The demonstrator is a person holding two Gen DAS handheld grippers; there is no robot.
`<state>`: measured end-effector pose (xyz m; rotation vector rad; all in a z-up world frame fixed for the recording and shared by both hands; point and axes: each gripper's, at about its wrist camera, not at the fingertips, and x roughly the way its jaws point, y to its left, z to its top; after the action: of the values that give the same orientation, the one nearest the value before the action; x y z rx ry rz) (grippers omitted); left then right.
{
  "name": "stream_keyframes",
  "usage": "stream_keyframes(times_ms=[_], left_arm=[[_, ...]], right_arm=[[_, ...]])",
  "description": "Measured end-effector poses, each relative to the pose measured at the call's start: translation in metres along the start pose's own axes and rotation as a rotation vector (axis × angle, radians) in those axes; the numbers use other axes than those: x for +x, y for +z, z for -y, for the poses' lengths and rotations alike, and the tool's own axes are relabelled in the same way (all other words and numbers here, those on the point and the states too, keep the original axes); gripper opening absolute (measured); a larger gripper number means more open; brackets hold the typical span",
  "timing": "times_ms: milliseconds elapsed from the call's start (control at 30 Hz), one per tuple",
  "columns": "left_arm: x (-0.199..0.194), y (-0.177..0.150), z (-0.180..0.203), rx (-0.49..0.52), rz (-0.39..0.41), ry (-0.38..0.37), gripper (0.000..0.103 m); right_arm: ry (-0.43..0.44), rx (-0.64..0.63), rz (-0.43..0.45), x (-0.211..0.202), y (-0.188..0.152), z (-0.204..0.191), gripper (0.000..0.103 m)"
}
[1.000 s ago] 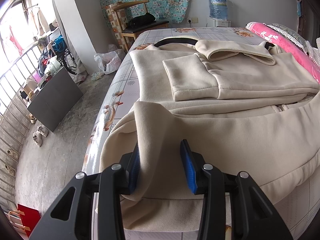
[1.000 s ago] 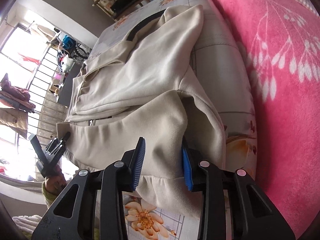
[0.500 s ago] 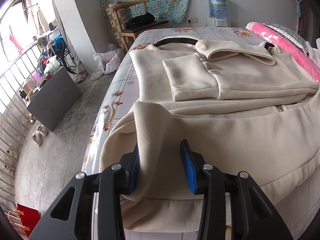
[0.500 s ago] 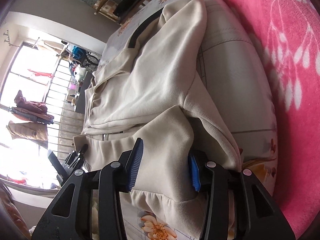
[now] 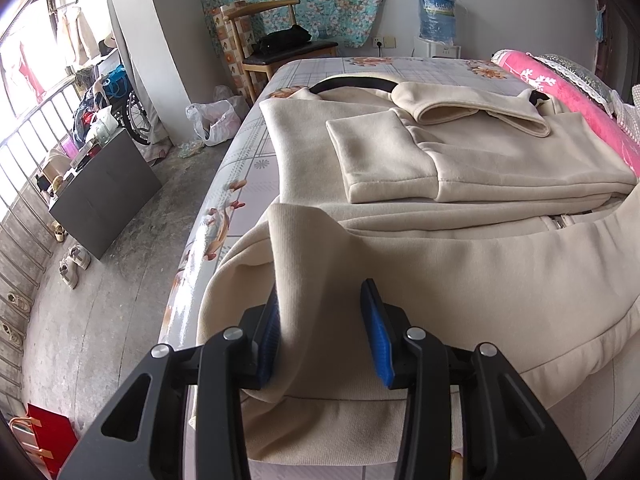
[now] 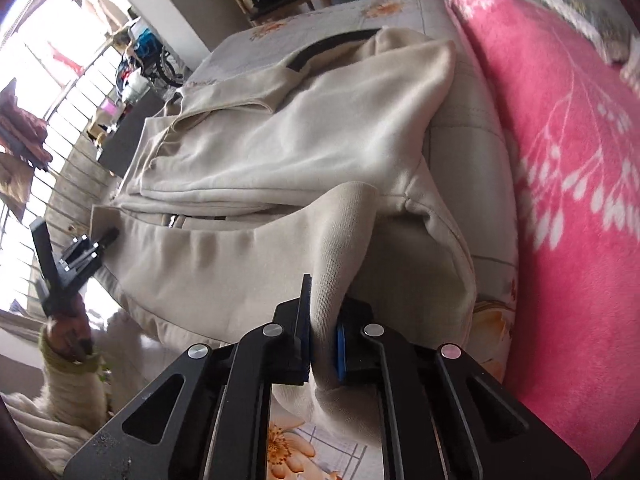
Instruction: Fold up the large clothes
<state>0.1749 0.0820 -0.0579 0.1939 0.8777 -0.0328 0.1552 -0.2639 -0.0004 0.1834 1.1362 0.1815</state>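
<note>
A large cream fleece jacket (image 5: 460, 272) lies partly folded on the bed (image 5: 248, 168), one sleeve laid across its chest. My left gripper (image 5: 320, 304) is shut on a thick bunch of the near hem at the bed's edge. Across the jacket (image 6: 280, 152), in the right wrist view, the same left gripper (image 6: 100, 240) holds the hem's far corner. My right gripper (image 6: 322, 320) has its jaws closing tight on a narrow fold at the hem's other end. That fold is pulled up into a ridge, and both blue pads press on it.
A pink flowered blanket (image 6: 560, 200) covers the bed on the right of the jacket. Beyond the bed stand a wooden chair (image 5: 280, 48) and a water jug (image 5: 436, 12). A dark board (image 5: 104, 188) and shoes lie on the floor at left. A person's hand (image 6: 64, 340) grips the left tool.
The right gripper's jaws went from wide around the hem to pinched on a fold, and it rolled and lifted the cloth a little. The left gripper and its cloth have not moved.
</note>
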Motion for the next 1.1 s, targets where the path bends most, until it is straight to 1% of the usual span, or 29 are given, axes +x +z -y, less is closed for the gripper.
stream_keyframes(times_ms=[67, 133, 200, 267, 367, 467, 567, 800, 967, 1100], left_arm=[[0.0, 0.0, -0.001, -0.003, 0.003, -0.001, 0.037], [0.0, -0.001, -0.001, -0.007, 0.007, -0.006, 0.035], [0.0, -0.001, -0.002, -0.015, 0.012, -0.009, 0.032], [-0.001, -0.002, -0.005, -0.024, 0.015, -0.012, 0.027], [-0.004, -0.004, -0.011, -0.044, 0.025, -0.026, 0.015], [-0.008, -0.005, -0.014, -0.049, 0.036, -0.042, 0.01], [-0.018, -0.006, -0.015, -0.052, 0.062, -0.045, 0.008], [-0.045, -0.011, -0.018, -0.055, 0.113, -0.046, 0.007], [-0.066, -0.017, -0.019, -0.045, 0.154, -0.026, 0.007], [-0.084, -0.02, -0.02, -0.04, 0.188, -0.011, 0.007]], right_arm=[[-0.108, -0.114, 0.028, -0.003, -0.003, -0.02, 0.007], [-0.224, -0.211, 0.031, -0.001, -0.009, -0.033, 0.007], [-0.304, -0.264, 0.02, 0.005, -0.014, -0.04, 0.007], [-0.347, -0.284, 0.013, 0.012, -0.017, -0.041, 0.007], [-0.374, -0.276, 0.012, 0.017, -0.019, -0.039, 0.007], [-0.397, -0.268, 0.027, 0.02, -0.018, -0.045, 0.007], [-0.424, -0.273, 0.06, 0.014, -0.02, -0.052, 0.006], [-0.487, -0.306, 0.152, -0.013, -0.032, -0.073, 0.005], [-0.495, -0.302, 0.212, -0.031, -0.039, -0.081, 0.005], [-0.484, -0.283, 0.254, -0.046, -0.045, -0.083, 0.005]])
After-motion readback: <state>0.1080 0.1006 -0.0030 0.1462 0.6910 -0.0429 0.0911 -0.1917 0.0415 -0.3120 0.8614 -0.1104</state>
